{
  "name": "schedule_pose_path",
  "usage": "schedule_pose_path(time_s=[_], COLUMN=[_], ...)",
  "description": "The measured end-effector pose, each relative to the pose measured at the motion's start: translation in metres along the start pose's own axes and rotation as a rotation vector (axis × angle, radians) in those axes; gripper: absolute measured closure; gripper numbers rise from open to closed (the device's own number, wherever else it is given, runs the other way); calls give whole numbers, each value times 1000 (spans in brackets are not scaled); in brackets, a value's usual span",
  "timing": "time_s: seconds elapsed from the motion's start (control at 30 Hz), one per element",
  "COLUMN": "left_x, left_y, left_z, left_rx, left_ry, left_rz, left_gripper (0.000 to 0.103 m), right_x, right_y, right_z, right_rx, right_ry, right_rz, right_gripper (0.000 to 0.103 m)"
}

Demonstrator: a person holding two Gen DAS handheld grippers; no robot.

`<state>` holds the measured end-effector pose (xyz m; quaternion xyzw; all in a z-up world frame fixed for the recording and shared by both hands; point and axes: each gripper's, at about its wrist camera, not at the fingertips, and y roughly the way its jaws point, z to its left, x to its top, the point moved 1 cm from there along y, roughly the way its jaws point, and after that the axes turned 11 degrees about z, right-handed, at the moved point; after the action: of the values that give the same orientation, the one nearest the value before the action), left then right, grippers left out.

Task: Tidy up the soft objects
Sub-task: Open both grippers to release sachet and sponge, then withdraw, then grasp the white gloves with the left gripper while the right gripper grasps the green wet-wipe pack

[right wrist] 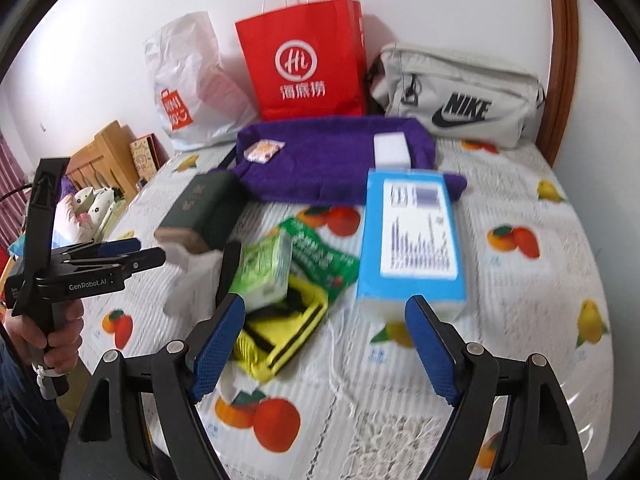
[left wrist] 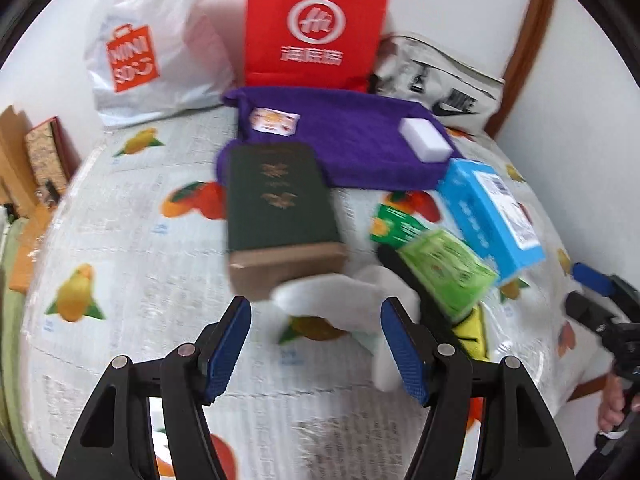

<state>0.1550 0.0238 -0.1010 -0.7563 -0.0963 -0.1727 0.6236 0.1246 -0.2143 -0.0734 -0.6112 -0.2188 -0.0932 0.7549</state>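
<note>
Soft things: a purple towel (right wrist: 336,156) lies at the back of the tabletop (right wrist: 520,300), in front of the bags; a white sponge (right wrist: 392,150) and a small sachet (right wrist: 262,151) rest on it. A white cloth (left wrist: 340,292) lies near the front, just beyond the left fingers.
Packs: a green tissue pack (right wrist: 266,272) sits on a green packet (right wrist: 324,260) and a yellow-and-black item (right wrist: 280,332), all in the middle.
Boxes: a blue box (right wrist: 412,240) lies right of the packs, its far end touching the towel; a dark green box (left wrist: 276,200) leans on the towel's left end.
Left gripper (left wrist: 316,312): fingers partly apart, nothing between them, above the white cloth.
Right gripper (right wrist: 324,312): fingers wide, holding nothing, above the yellow item and the blue box's near end.
Bags: white plastic bag (left wrist: 148,52), red paper bag (right wrist: 308,60), grey pouch (right wrist: 456,96), in a row against the wall.
Writing: "MINISO" on the white bag, "NIKE" on the pouch, an "Hi" roundel with Chinese characters on the red bag, "GenRobot.AI" on the left gripper's side.
Only in right view: the red bag's handles, the hand (right wrist: 56,332) holding the left gripper, a wooden bedhead (right wrist: 104,152).
Only in left view: the white cloth in full.
Blur: print on both boxes is unreadable.
</note>
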Motion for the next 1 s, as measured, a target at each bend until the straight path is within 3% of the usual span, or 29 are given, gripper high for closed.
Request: schedule_pose_path(time_s=[0.23,0.3,0.37,0.47,0.83,1.0], left_x=[5,7,7,5,-25,-28], left_y=[26,37,46,49,11,12], left_z=[-27,-29,-30,-30,18,46], left_rx=[-35,-50,-75,-85,-36,-5], left_ry=[21,12,15,28,-30,-85], left_rz=[27,38,53,43,8,0], left_gripper=[38,48,73,87,88,88], right_x=[-15,-16,-17,-13,25,47], right_y=[13,15,15,18,41,67], right_z=[-7,-7,-6,0,60,80], right_rx=[23,21,20,39,55,-8], right_ry=[38,29,22,14,-157,-203], right_rz=[42,47,43,41,26,41], right_gripper=[21,21,21,21,21,21])
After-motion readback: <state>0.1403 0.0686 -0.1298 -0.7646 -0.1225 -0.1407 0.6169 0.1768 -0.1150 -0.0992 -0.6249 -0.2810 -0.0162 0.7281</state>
